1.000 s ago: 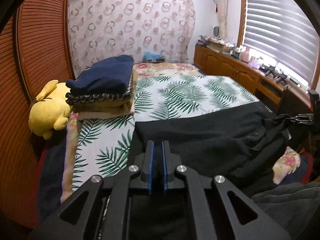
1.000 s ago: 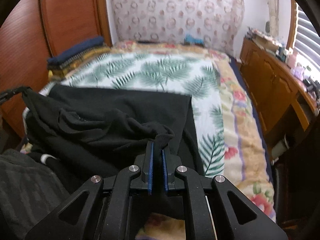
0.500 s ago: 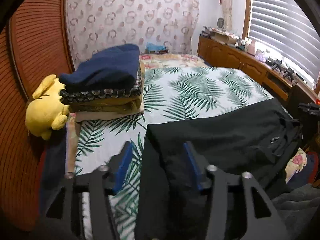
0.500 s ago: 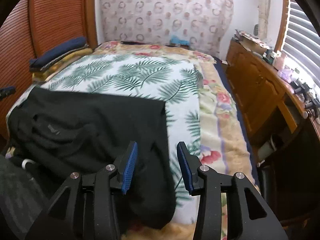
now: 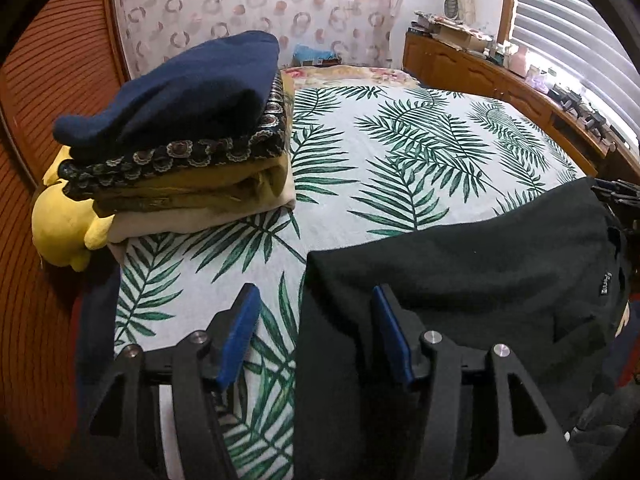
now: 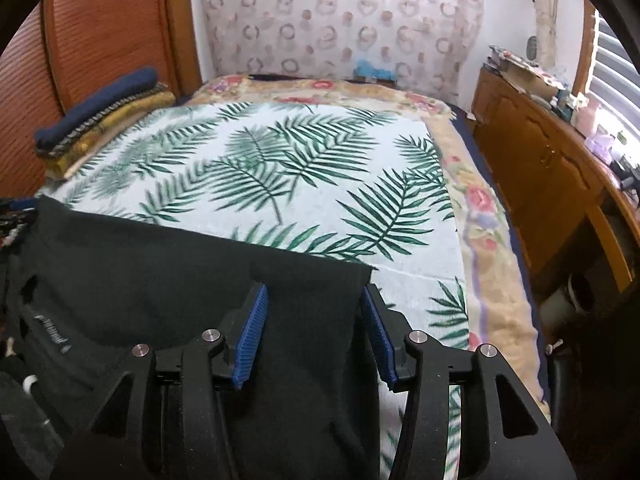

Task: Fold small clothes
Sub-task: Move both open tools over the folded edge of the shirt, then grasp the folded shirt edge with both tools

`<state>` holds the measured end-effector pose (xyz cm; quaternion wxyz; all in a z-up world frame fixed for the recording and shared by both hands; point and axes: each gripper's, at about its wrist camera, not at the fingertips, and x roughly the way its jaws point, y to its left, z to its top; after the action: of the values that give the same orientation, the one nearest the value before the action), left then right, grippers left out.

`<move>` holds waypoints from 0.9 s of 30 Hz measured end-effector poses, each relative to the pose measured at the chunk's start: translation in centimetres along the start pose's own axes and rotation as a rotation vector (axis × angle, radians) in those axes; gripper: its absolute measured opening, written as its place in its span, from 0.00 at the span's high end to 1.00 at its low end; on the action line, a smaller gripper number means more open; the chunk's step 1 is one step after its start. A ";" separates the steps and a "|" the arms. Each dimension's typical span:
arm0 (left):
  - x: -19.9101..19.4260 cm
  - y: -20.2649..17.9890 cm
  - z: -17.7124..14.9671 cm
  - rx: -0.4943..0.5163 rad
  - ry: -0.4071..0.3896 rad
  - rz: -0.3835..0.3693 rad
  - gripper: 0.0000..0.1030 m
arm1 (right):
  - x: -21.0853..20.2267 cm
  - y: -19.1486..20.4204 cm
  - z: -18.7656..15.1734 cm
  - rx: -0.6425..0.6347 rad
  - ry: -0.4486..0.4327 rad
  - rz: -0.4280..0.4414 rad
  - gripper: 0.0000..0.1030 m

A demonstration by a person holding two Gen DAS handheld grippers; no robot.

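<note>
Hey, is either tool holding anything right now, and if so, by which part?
Nothing is held. The left tool and the right tool are both open, each over a corner of the black garment lying on the bed.

right gripper (image 6: pixel 316 332) open over black garment (image 6: pixel 168 280), possibly touching, palm-print sheet (image 6: pixel 280 168)

Black garment (image 5: pixel 460 272) on a white bedspread (image 5: pixel 400 152) with green palm-leaf print.

Left tool (image 5: pixel 314 332) jaws spread wide, right tool (image 6: pixel 314 332) jaws spread wide, both gripping nothing
</note>
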<state>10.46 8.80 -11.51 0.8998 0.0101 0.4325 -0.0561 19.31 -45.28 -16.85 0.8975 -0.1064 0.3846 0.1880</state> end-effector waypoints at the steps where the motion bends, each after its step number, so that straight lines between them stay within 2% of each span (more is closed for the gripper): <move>1: 0.1 0.1 0.1 -0.002 0.004 -0.004 0.44 | 0.4 -0.1 0.0 -0.001 0.007 -0.019 0.45; 2: 0.2 0.2 0.2 -0.004 0.009 -0.013 0.44 | 0.7 -0.2 0.0 -0.003 0.013 -0.035 0.40; 7: 0.9 0.6 0.4 -0.020 0.023 -0.052 0.42 | 1.2 -1.0 -0.5 0.020 0.004 -0.014 0.33; 11: 1.1 0.9 0.7 -0.030 0.025 -0.066 0.40 | 1.5 -2.2 -0.8 0.077 0.012 0.045 0.30; 17: 1.5 0.9 1.0 -0.043 0.015 -0.075 0.40 | 1.4 -1.7 -0.7 0.068 0.011 0.041 0.30; 23: 1.4 1.1 1.2 -0.081 0.014 -0.155 0.41 | 1.4 -1.7 -0.7 0.066 0.010 0.039 0.30; 24: 1.4 1.0 1.2 -0.073 0.011 -0.155 0.44 | 1.4 -1.6 -0.7 0.063 0.009 0.039 0.31; 25: 1.4 0.8 1.1 -0.063 0.007 -0.153 0.49 | 1.3 -1.5 -0.7 0.059 0.008 0.042 0.36; 27: 1.2 0.5 0.8 -0.043 0.007 -0.174 0.67 | 1.2 -1.2 -0.7 0.039 0.001 0.064 0.46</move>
<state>11.87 9.11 -11.91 0.8901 -0.0468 0.4359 -0.1248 20.08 -46.27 -18.12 0.8928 -0.0768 0.3916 0.2090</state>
